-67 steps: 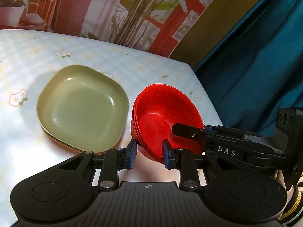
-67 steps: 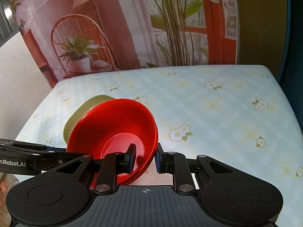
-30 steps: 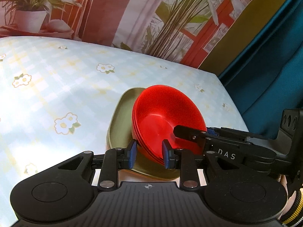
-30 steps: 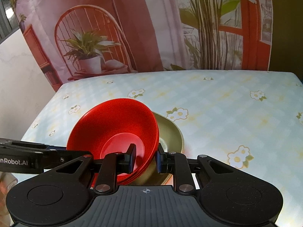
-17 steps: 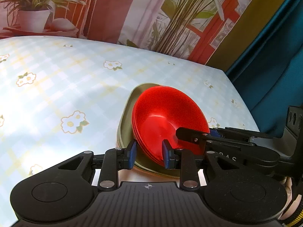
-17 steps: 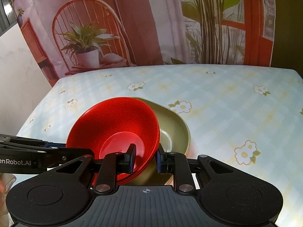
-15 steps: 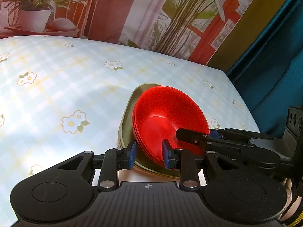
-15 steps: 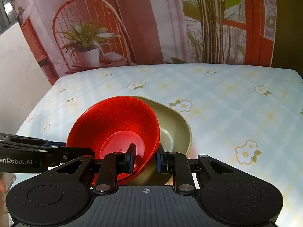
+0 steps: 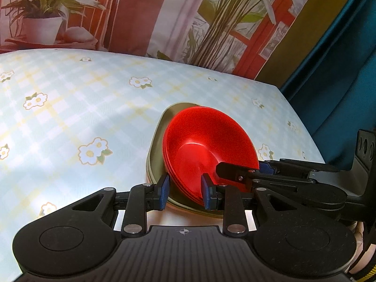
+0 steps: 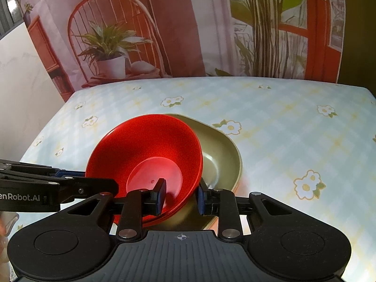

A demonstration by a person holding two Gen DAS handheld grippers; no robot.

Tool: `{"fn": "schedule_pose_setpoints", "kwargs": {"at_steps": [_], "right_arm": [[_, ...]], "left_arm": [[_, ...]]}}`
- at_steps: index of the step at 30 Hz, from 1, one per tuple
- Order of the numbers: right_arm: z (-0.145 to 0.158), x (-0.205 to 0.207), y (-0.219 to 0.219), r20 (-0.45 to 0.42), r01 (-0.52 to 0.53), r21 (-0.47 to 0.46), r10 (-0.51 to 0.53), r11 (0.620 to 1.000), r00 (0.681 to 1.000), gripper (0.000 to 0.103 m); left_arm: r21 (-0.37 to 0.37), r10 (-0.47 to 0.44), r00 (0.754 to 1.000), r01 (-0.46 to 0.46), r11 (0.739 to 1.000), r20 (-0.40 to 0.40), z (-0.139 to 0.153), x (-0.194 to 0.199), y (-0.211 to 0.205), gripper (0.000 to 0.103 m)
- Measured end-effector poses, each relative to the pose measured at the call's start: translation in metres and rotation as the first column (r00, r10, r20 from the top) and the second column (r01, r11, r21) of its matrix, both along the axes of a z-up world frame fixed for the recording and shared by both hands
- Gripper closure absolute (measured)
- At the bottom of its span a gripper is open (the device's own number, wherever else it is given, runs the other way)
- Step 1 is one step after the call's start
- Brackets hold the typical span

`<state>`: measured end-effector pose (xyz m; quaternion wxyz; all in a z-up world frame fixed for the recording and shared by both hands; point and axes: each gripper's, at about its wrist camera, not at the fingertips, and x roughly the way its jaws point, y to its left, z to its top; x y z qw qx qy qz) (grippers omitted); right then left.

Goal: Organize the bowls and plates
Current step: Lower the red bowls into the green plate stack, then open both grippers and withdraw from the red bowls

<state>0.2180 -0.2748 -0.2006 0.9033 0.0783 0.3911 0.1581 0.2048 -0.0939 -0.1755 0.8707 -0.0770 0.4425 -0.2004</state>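
Floral table (image 9: 70, 117): bowls (image 9: 206, 145) between tools (image 9: 185, 189).

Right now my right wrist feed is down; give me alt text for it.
The right tongs grip the near rim of a stack of red bowls over a green plate on the floral tablecloth. The left tongs hold the stack's left rim.

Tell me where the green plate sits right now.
The green plate lies on the floral tablecloth beneath the red bowls, showing at their right in the right wrist view.
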Motion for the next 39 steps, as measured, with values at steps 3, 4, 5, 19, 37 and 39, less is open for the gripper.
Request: {"fn": "schedule_pose_setpoints", "kwargs": {"at_steps": [3,4,5,19,37,39], "right_arm": [[0.001,-0.002,0.000,-0.004,0.000,0.004,0.000,1.000,1.000,0.077],[0.001,-0.003,0.000,-0.006,-0.001,0.003,0.001,1.000,1.000,0.077],[0.000,-0.003,0.000,-0.006,-0.001,0.003,0.001,1.000,1.000,0.077],[0.011,-0.013,-0.001,0.034,0.013,-0.007,-0.013,1.000,0.999,0.070],[0.064,-0.044,-0.035,0.186,0.114,-0.021,-0.108,0.993,0.977,0.017],[0.073,-0.051,-0.038,0.206,0.114,-0.020,-0.107,0.993,0.973,0.011]], "left_arm": [[0.006,0.000,1.000,0.000,1.000,0.004,0.001,-0.001,-0.001,0.073],[0.008,0.000,1.000,0.000,1.000,0.005,0.001,-0.002,-0.002,0.073],[0.009,0.000,1.000,0.000,1.000,0.006,0.001,-0.002,-0.002,0.073],[0.048,0.015,0.998,-0.018,0.999,0.068,0.013,-0.009,0.000,0.067],[0.154,0.078,0.931,-0.141,0.978,0.356,0.083,-0.056,0.002,0.013],[0.151,0.086,0.916,-0.156,0.976,0.392,0.092,-0.065,0.005,0.008]]}}
